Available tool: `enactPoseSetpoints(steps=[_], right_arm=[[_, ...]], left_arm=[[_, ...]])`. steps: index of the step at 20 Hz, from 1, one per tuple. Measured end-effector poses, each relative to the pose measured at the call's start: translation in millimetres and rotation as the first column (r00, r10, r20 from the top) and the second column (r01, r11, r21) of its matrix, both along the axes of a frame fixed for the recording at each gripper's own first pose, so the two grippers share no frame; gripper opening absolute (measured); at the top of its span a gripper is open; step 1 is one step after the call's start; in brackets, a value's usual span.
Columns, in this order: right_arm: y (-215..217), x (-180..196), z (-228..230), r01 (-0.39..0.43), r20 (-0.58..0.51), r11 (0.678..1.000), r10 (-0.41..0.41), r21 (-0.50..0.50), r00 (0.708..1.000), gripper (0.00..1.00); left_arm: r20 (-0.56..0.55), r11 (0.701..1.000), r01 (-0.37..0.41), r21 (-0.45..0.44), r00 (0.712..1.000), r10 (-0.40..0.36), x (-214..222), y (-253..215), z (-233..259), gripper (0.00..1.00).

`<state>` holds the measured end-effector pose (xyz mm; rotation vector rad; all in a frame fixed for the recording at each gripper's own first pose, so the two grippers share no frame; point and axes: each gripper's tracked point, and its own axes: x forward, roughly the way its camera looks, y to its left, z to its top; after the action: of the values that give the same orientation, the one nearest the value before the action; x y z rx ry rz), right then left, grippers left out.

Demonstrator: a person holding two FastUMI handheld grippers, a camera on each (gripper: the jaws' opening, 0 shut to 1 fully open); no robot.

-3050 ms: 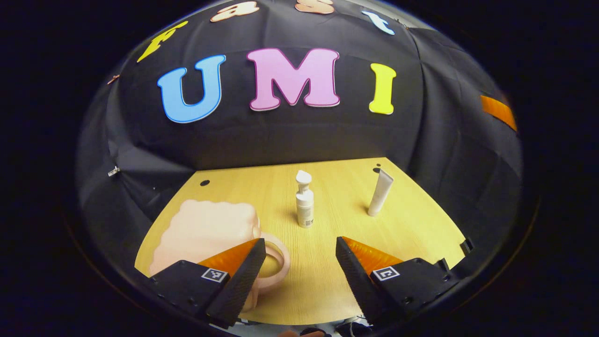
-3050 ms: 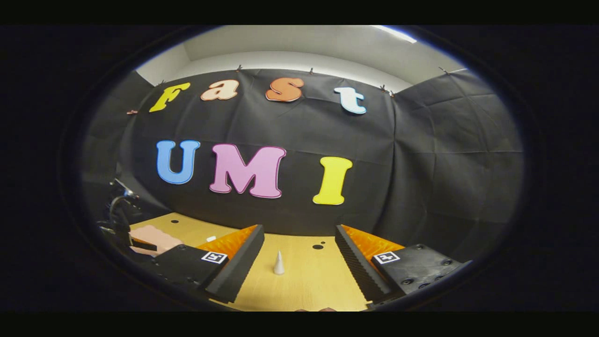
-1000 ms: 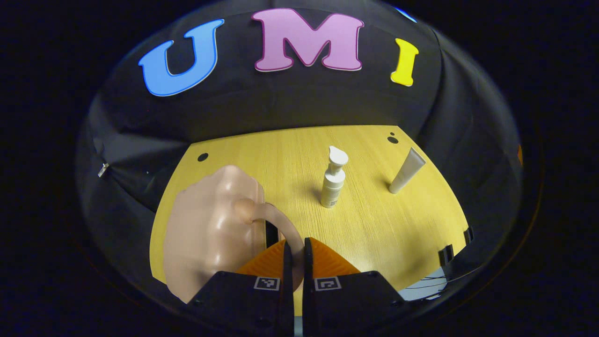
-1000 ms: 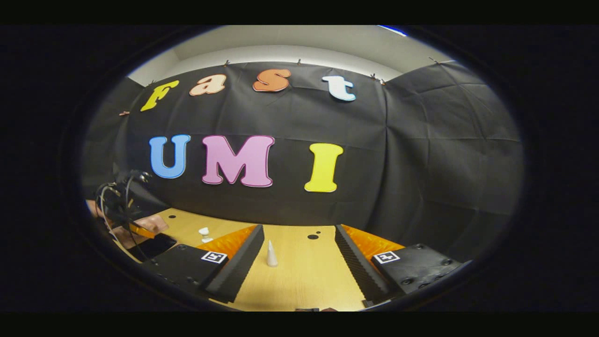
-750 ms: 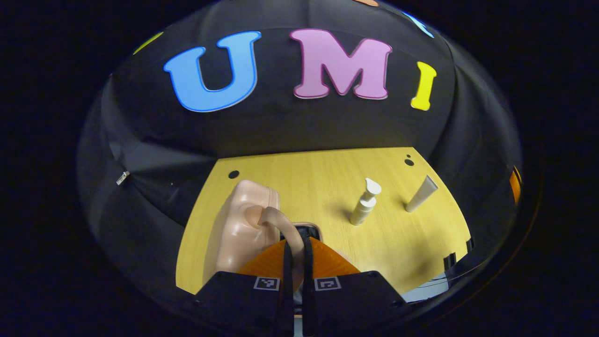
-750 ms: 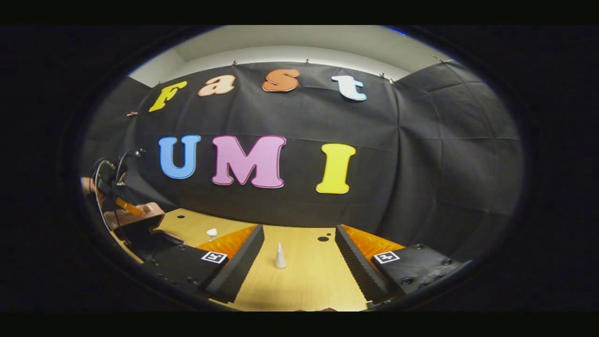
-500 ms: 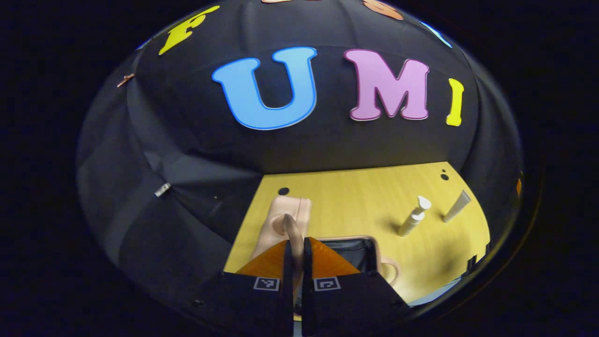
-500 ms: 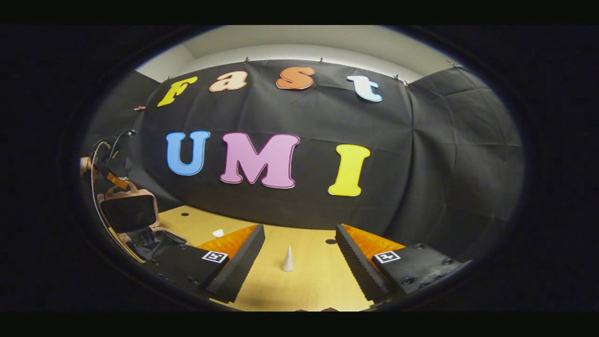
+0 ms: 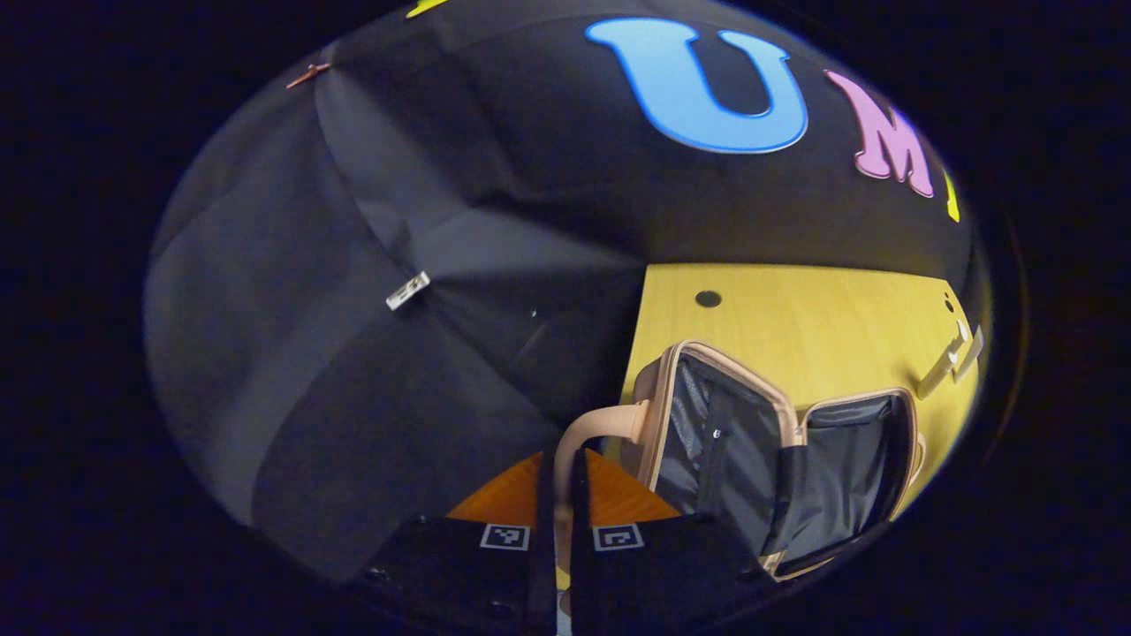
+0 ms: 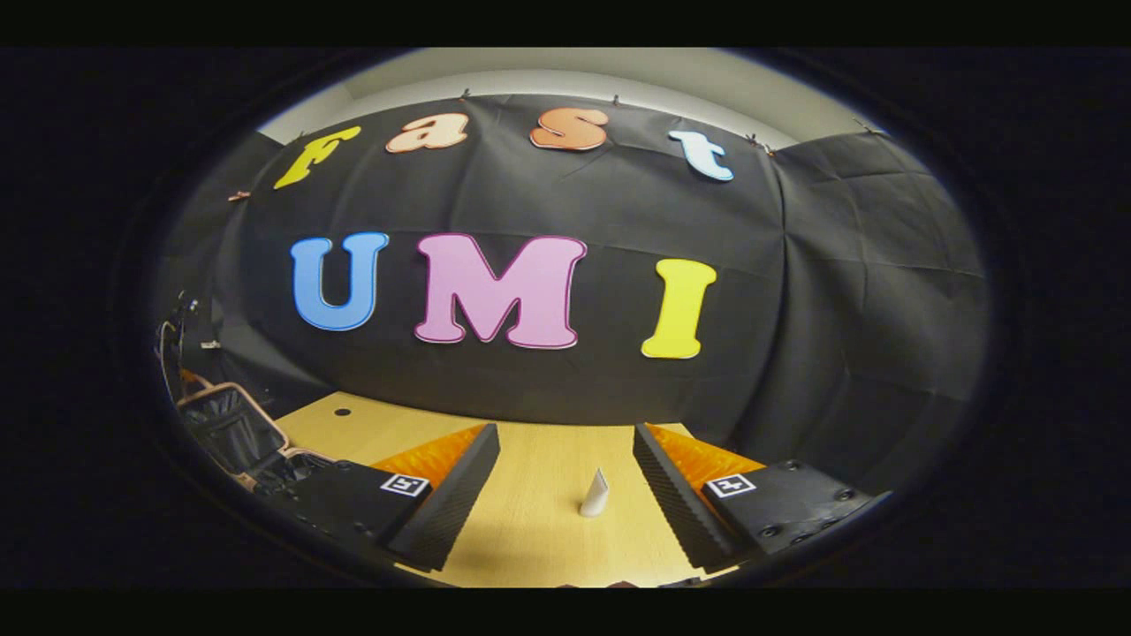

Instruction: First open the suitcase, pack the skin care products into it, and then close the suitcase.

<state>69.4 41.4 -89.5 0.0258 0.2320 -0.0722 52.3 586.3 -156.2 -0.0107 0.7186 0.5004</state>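
Now: lid swung up, packing comes next

I have the left gripper (image 9: 557, 495) clenched on the pink handle (image 9: 590, 430) of the suitcase (image 9: 778, 459), and by it I hold the lid half (image 9: 707, 424) raised off the wooden table (image 9: 795, 309). The opening step looks nearly done to me: both halves gape, hinged together, and the dark lining shows in each. I see nothing packed in either half; the lid carries only a strap and a small fastener.

My right gripper (image 10: 565, 495) hangs released above the table, well to the side of the suitcase, fingers spread around empty air. The white tube (image 10: 595, 495) stands just beyond them, on the table, apart from both.

Next, I judge, I must let the lid rest open, let go of the handle, then bring the right gripper forward onto the tube. Beyond the suitcase, two more pale items (image 9: 950, 362) stand at the table's far edge, too small to name.
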Motion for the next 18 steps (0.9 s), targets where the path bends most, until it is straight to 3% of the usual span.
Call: enactPoseSetpoints(steps=[2, 5, 6, 7, 8, 14, 16, 18], right_arm=[[2, 1, 3, 0.046, -0.011, 0.999, -0.046, 0.027, 0.999, 0.97], [9, -4, -4, 0.091, -0.049, 0.995, -0.089, 0.029, 0.995, 0.97], [12, -5, -6, 0.098, -0.060, 0.995, -0.097, 0.016, 0.993, 0.93], [14, -6, -7, 0.101, -0.069, 0.995, -0.101, 0.006, 0.993, 0.97], [17, -6, -8, 0.103, -0.076, 0.995, -0.103, -0.001, 0.992, 0.94], [40, -1, -16, 0.111, -0.098, 0.993, -0.107, 0.038, 0.989, 0.97], [47, 0, -19, 0.109, -0.100, 0.993, -0.103, 0.054, 0.990, 0.97], [50, -1, -25, 0.105, -0.114, 0.993, -0.098, 0.054, 0.989, 0.97]], left_arm=[[-0.029, 0.998, -0.026, -0.056, 0.999, 0.024, 8, 28, -33, 0.12], [-0.079, 0.996, -0.008, -0.089, 0.997, 0.001, 16, 35, -55, 0.12], [-0.087, 0.995, -0.003, -0.098, 0.996, -0.005, 21, 35, -60, 0.12], [-0.102, 0.995, 0.001, -0.095, 0.995, -0.011, 22, 37, -71, 0.12], [-0.113, 0.996, 0.012, -0.085, 0.993, -0.021, 25, 38, -76, 0.12], [-0.098, 0.997, 0.040, -0.069, 0.994, -0.047, 30, 32, -89, 0.12], [-0.120, 0.996, 0.081, -0.023, 0.989, -0.083, 31, 43, -92, 0.12], [-0.175, 0.993, 0.070, 0.097, 0.983, -0.052, 17, 73, -91, 0.19]])
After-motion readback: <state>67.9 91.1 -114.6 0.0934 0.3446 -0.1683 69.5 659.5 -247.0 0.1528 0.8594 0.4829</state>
